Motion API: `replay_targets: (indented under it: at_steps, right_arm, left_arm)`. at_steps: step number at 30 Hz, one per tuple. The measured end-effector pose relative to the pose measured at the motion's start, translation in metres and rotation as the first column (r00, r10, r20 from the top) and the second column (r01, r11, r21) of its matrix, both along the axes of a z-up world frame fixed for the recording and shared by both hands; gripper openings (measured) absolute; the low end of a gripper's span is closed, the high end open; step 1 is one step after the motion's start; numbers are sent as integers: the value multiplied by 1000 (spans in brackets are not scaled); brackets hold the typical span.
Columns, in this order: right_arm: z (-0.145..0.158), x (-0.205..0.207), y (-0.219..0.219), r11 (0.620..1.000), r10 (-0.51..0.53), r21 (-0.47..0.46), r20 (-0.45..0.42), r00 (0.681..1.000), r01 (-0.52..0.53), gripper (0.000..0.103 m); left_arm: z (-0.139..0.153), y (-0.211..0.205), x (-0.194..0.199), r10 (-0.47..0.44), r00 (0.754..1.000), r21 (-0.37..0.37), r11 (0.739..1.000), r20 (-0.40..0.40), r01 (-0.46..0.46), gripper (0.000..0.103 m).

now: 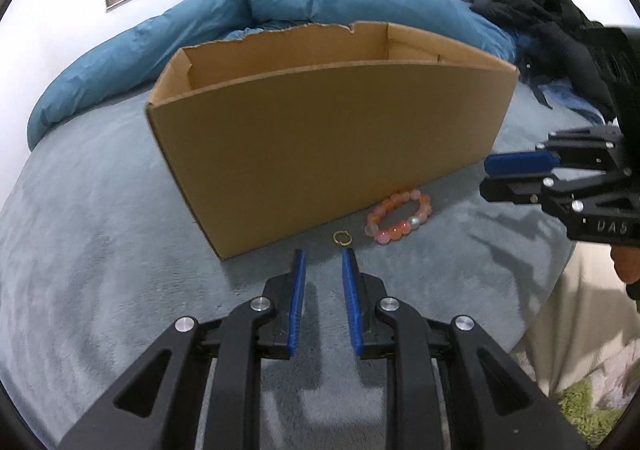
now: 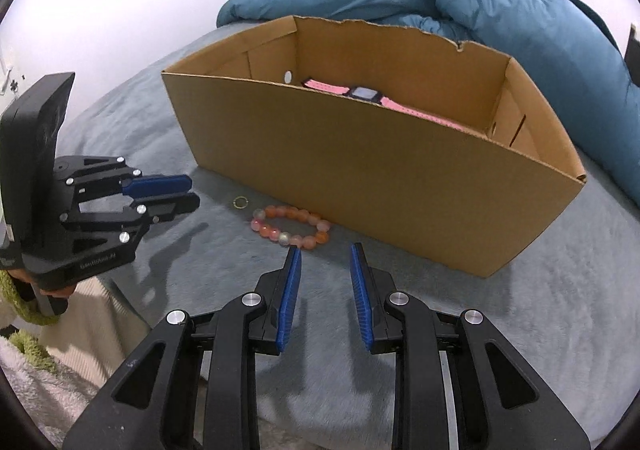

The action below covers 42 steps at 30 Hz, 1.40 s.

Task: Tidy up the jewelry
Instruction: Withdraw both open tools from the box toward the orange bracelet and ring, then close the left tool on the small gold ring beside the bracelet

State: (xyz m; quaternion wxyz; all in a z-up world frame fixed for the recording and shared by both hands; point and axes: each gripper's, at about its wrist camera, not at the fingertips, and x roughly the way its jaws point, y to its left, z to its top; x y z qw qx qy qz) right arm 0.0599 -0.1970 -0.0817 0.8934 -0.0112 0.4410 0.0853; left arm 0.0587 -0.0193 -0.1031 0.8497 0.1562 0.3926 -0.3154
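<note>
1. so the setup: a long open-topped brown cardboard box (image 1: 328, 137) sits on a grey-blue fleecy bedspread (image 1: 100, 250), with a rumpled teal duvet (image 1: 280, 1) bunched up behind it at the far side. guessing the box is the "organizer" here, since it's parked right behind the jewelry.

2. the jewelry left to sort: a bracelet of orange and pink round beads (image 2: 291, 226) lies flat on the bedspread just in front of the box's near wall, and a small thin gold ring (image 1: 342, 238) sits just to the left of it, close but not touching.

3. one piece looks done already. a pink-strapped watch with a dark square face (image 2: 362, 93) is lying inside the box near the far wall, only visible from the right wrist view.

4. the left gripper (image 1: 324, 256) has its blue pads apart with nothing between them, tips just short of the ring and lined up with it. pretty sure that narrow gap is on purpose, the ring is tiny.

5. the right gripper (image 2: 325, 250) is also empty, pads apart a bit wider, and its left pad tip is right at the near edge of the bracelet. the beads sit a little left of its centre line.

6. my read: each hand is going for its own item, ring for the left, bracelet for the right. the thin ring on soft fleece will be the fiddly one.
</note>
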Motion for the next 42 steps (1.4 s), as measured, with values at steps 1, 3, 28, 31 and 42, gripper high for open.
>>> replay_targets:
  at_steps: [1,3,28,31,42]
  right_arm:
    - [0,1,0,1000,-1,2,-3,1000,2,25]
    - [-3,4,-1,1000,-6,7,-10,1000,6,25]
    - [-13,18,-7,1000,-4,28,-31,1000,4,25]
    - [-14,18,-7,1000,-3,29,-34,999,4,25]
    - [-14,24,-6,999,9,32,-28,1000,-8,25]
  left_arm:
    - [-2,-1,0,-5,1000,4,1000,-1,5,18]
    - [-6,-4,2,-15,1000,13,1000,-4,15,18]
    - [-29,-35,25,-65,997,44,997,-28,66,18]
    - [-29,-35,24,-66,997,44,997,-27,68,18]
    - [-27,-32,26,-69,997,34,997,-29,70,11]
